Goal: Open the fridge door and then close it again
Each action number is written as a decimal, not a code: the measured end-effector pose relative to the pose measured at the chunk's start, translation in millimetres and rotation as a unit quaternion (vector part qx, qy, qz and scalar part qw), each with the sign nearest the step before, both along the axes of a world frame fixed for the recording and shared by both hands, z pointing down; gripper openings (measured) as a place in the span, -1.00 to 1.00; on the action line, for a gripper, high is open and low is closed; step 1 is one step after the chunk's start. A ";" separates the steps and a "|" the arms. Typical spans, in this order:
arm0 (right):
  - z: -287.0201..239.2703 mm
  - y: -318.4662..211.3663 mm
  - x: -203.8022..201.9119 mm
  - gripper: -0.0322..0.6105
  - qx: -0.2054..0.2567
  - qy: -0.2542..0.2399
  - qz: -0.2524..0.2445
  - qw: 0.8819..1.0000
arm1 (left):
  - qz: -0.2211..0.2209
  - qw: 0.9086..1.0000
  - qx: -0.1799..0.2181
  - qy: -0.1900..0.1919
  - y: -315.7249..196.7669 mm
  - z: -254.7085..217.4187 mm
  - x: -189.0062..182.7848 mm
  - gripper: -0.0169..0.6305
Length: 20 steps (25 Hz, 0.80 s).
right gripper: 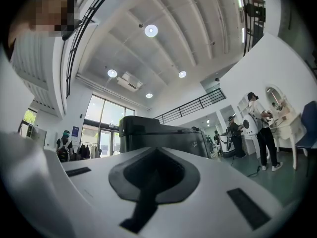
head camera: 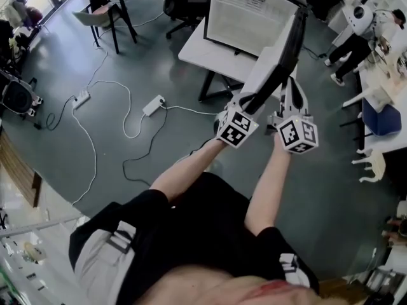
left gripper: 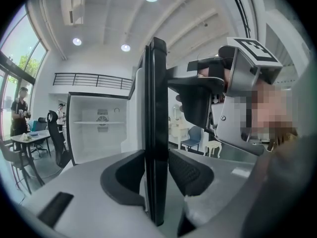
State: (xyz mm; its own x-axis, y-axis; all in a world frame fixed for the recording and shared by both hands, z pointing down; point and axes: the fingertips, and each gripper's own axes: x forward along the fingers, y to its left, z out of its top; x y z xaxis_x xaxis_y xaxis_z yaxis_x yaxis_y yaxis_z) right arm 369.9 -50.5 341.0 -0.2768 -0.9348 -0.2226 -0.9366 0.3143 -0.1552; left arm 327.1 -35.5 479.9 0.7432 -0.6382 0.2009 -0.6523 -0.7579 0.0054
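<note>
Left tool (left gripper: 156, 180) grips the fridge door (left gripper: 156, 98) by its dark edge, pads against both faces; the door stands open. Right tool (right gripper: 153, 182) is just beside it - jaws closed, nothing between them. Beyond - the fridge cabinet (left gripper: 101, 128), white shelf inside.

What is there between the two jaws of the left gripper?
The black edge of the fridge door stands there, shown in the left gripper view; whether the pads press it is unclear.
</note>
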 end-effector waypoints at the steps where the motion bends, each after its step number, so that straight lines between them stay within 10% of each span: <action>1: 1.6 -0.5 -4.6 -0.92 -0.002 -0.002 -0.004 1.000 | -0.001 1.000 -0.003 0.001 0.2 1.3 -5.1 -0.53; 20: 2.9 -123.4 -157.1 -0.92 0.041 0.082 -0.136 0.986 | 0.019 0.999 0.032 0.031 -137.3 -5.6 -157.8 -0.53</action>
State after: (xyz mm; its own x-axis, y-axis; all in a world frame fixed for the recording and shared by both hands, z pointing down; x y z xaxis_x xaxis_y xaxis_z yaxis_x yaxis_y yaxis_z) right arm 212.9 -173.9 343.9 -0.5537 -0.8015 -0.2259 -0.8260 0.5631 0.0269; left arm 169.2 -172.8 474.3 0.7772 -0.6190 0.1136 -0.6226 -0.7825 -0.0042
